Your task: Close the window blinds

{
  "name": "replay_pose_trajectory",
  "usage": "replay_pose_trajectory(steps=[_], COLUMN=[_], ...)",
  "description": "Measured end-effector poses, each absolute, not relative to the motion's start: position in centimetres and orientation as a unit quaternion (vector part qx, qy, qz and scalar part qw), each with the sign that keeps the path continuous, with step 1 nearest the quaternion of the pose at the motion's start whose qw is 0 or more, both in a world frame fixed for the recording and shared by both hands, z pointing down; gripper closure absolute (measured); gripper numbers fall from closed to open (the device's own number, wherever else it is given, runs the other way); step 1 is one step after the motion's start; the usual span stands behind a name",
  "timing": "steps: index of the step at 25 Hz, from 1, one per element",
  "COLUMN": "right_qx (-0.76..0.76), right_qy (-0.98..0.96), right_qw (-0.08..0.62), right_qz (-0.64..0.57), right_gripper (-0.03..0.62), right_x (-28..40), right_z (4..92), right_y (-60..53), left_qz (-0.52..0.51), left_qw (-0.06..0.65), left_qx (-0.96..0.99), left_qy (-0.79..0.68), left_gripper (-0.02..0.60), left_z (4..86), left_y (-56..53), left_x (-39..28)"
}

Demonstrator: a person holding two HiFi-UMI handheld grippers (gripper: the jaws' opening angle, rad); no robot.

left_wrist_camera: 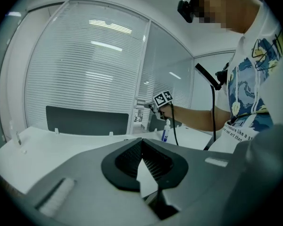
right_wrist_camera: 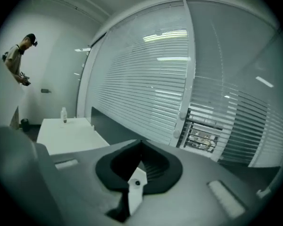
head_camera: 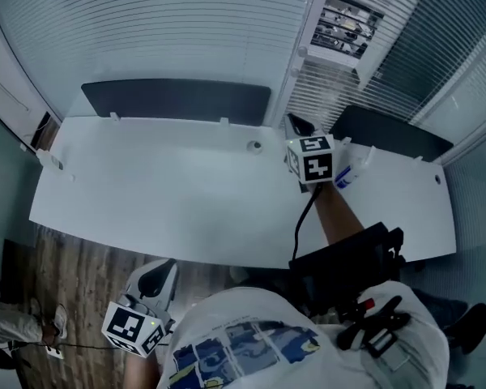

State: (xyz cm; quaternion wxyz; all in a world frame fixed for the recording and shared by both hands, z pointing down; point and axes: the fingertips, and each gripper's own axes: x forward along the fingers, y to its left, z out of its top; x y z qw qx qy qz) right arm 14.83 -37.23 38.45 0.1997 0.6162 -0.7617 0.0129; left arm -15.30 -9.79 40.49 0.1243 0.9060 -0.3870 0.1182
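Slatted blinds point(head_camera: 186, 31) cover the wide window behind the white desk point(head_camera: 146, 193). A narrower blind section point(head_camera: 340, 23) to the right of the frame post has slats turned open; it shows ahead in the right gripper view point(right_wrist_camera: 203, 135). My right gripper point(head_camera: 298, 125) is raised over the desk's back edge next to that post, and its jaws point(right_wrist_camera: 140, 144) are shut with nothing visible between them. My left gripper point(head_camera: 168, 264) hangs low beside the person in front of the desk, jaws point(left_wrist_camera: 141, 142) shut and empty.
A blue and white bottle point(head_camera: 348, 173) stands on the desk just right of my right gripper. Dark panels point(head_camera: 178, 100) rise behind the desk. A black chair point(head_camera: 348, 258) is under the right arm. Another person point(right_wrist_camera: 19, 60) stands far left by a second desk.
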Motion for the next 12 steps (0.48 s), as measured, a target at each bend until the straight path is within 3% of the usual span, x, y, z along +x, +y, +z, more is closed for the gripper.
replay_pose_trajectory(steps=[12], right_qx=[0.580], right_qy=[-0.784], right_qw=[0.198], right_qz=[0.096], right_gripper=[0.591], right_x=[7.9], right_z=[43.9], right_y=[-13.2], left_qz=[0.118], left_qw=[0.102], left_qx=[0.942], left_qy=[-0.299], left_gripper=[0.574], left_z=[40.5], left_y=[-4.5], left_x=[-16.7])
